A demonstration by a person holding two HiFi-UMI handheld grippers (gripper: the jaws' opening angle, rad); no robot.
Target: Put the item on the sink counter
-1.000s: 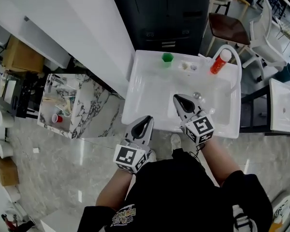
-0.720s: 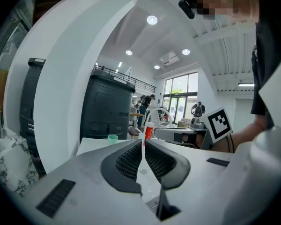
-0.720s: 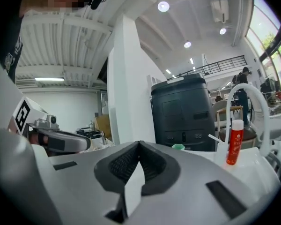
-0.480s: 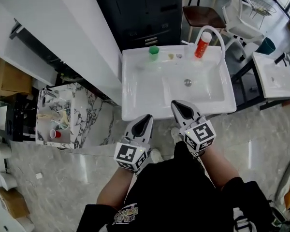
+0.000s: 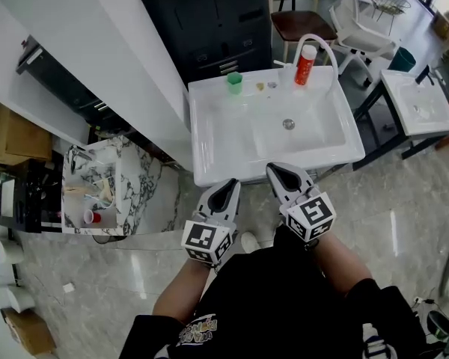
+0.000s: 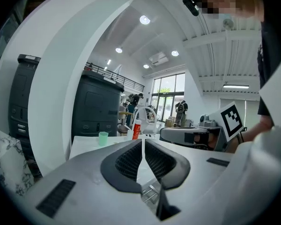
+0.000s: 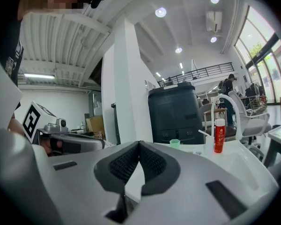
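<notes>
A white sink [image 5: 202, 137] stands ahead, with a green cup [image 5: 234, 82], a red bottle [image 5: 305, 64] and two small bits on its back counter by the white arched faucet [image 5: 318, 42]. Both grippers hover just short of the sink's near edge, over the floor. My left gripper [image 5: 228, 188] is shut and empty; its own view shows the pads meeting [image 6: 143, 142], with the cup [image 6: 103, 138] and bottle [image 6: 136, 129] far beyond. My right gripper [image 5: 278, 172] is shut and empty too [image 7: 139, 144], facing the cup [image 7: 175, 143] and bottle [image 7: 219, 135].
A white wall [image 5: 112, 58] runs along the sink's left side and a black cabinet [image 5: 209, 17] stands behind it. A marble-patterned stand [image 5: 97, 193] with a red cup [image 5: 93, 217] is at the left. Chairs and a second white sink [image 5: 415, 103] are at the right.
Both grippers have drawn back from the sink: the right one was over the basin and now sits before the front edge. Both stayed shut.
</notes>
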